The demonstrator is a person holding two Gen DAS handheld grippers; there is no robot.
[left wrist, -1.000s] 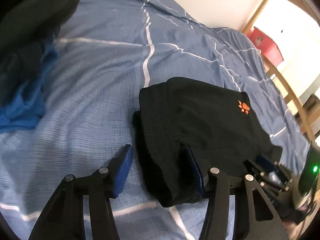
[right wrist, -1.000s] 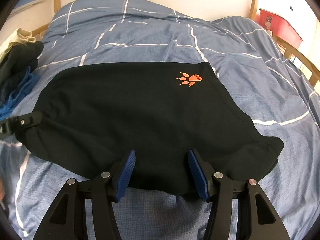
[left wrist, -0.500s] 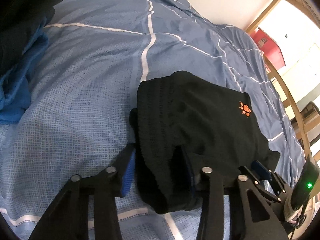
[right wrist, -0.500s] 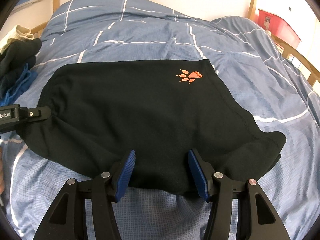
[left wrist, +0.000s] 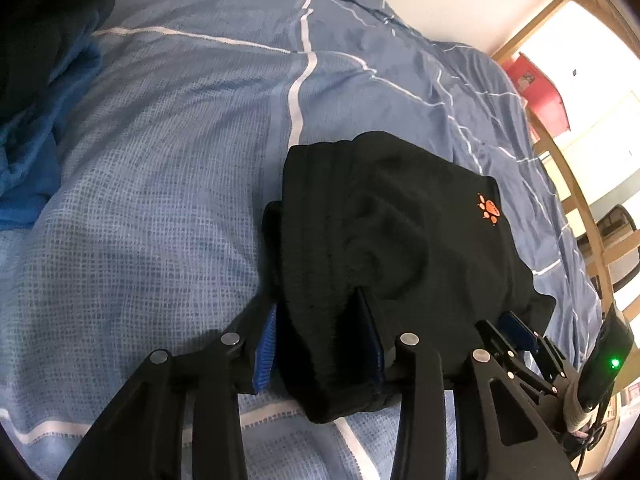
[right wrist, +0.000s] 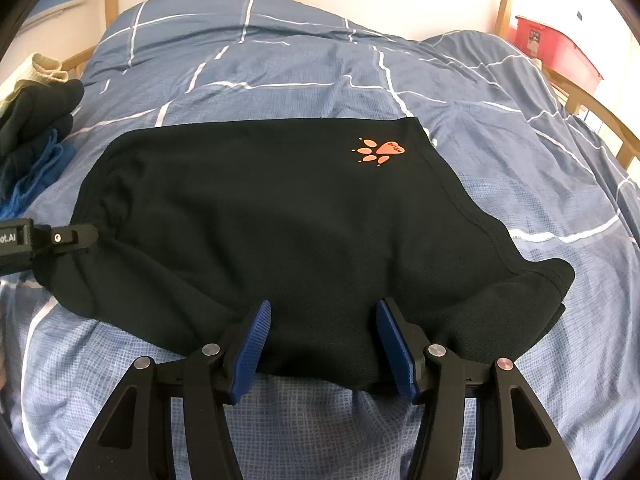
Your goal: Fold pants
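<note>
These black pants (right wrist: pixel 280 216) lie already folded into a thick pad on the blue checked duvet (right wrist: pixel 320 64) of the bed, the orange paw print (right wrist: pixel 378 150) on the top layer toward the far right corner. They look like soft fleece: light, limp, bulky where the layers stack, and I judge they will sag and slide apart if I lift by one layer only, so the place to take hold is the near edge, biting through every layer at once. My left tongs (left wrist: pixel 320 344) sit at the left near corner, by the gathered waistband, with the thick bunched edge between the blue pads (left wrist: pixel 264 344); the cloth fills the gap and both pads press against it, though the jaws are easing open slightly just now, so I would not trust that bite until it settles. My right tongs (right wrist: pixel 322 340) stand about half wide at the middle of the near edge, the fabric lying between the pads but not touching either one, so nothing is held there yet. In the right camera's view the left tongs reach in at the far left corner of the pants. A heap of dark and blue clothes (right wrist: pixel 32 128) lies well apart at the left of the bed, and a red box (right wrist: pixel 556 48) stands beyond it at the right.
</note>
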